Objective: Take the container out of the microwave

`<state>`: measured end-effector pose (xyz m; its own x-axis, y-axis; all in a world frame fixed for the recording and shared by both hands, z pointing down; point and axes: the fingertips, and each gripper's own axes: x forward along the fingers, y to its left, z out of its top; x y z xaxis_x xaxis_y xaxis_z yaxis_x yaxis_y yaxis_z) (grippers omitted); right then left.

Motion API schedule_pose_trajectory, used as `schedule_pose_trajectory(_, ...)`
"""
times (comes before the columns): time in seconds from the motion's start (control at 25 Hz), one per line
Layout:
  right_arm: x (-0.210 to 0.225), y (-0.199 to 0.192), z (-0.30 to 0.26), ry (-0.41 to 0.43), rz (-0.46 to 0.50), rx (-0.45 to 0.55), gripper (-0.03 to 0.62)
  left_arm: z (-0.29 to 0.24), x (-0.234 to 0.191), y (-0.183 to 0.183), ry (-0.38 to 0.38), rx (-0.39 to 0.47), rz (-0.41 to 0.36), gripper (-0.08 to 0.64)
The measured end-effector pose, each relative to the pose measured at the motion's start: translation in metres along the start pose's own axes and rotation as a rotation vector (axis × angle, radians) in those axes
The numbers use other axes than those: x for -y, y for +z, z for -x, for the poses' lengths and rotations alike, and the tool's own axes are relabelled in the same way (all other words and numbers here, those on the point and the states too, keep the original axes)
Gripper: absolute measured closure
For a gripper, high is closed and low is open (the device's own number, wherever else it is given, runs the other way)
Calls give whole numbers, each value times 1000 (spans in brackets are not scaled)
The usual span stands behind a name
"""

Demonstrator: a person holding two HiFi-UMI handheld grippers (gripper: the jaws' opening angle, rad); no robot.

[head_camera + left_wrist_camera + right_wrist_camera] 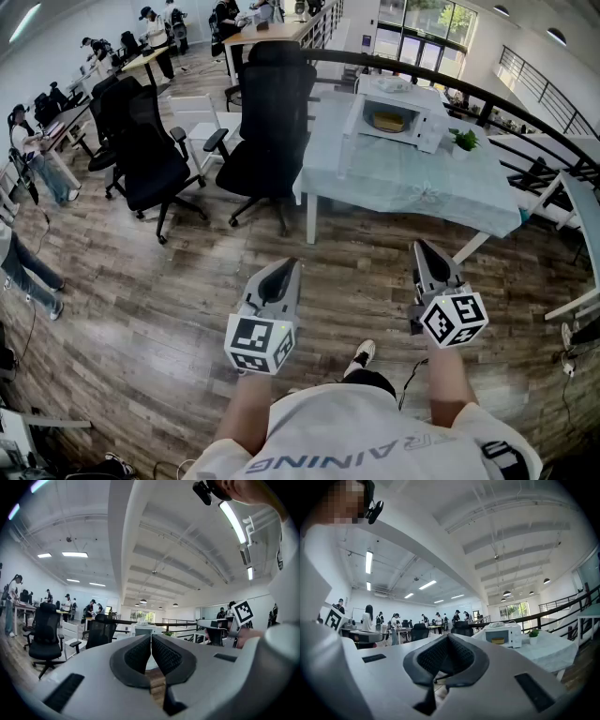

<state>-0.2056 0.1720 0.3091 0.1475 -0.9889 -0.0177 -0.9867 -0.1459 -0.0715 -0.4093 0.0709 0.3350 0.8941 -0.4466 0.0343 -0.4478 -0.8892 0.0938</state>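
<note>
The white microwave (401, 112) stands at the back of a table (412, 183) covered with a pale cloth, far ahead of me. Its door hangs open to the left, and a yellow container (389, 121) shows inside. The right gripper view also catches the microwave (502, 634) and the container (498, 641), small and distant. My left gripper (285, 267) and right gripper (425, 249) are held low over the wooden floor, well short of the table. Both are shut with nothing between the jaws, as the left gripper (151, 637) and right gripper (448, 637) show close up.
A small green plant (466, 141) sits right of the microwave. Black office chairs (270, 122) stand left of the table, between it and desks where several people work. A black railing (525, 108) runs behind the table. A white bench frame (579, 234) stands at the right.
</note>
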Motion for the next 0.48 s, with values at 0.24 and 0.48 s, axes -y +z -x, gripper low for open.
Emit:
schedule_pose_trajectory(0.24,8,10,-1,3,-1,8,571,-8,7,3,3,-2,12,525)
schedule_pose_trajectory(0.48,5,13,-1,10,18,11,571,-8,7,3,1,0,17,525)
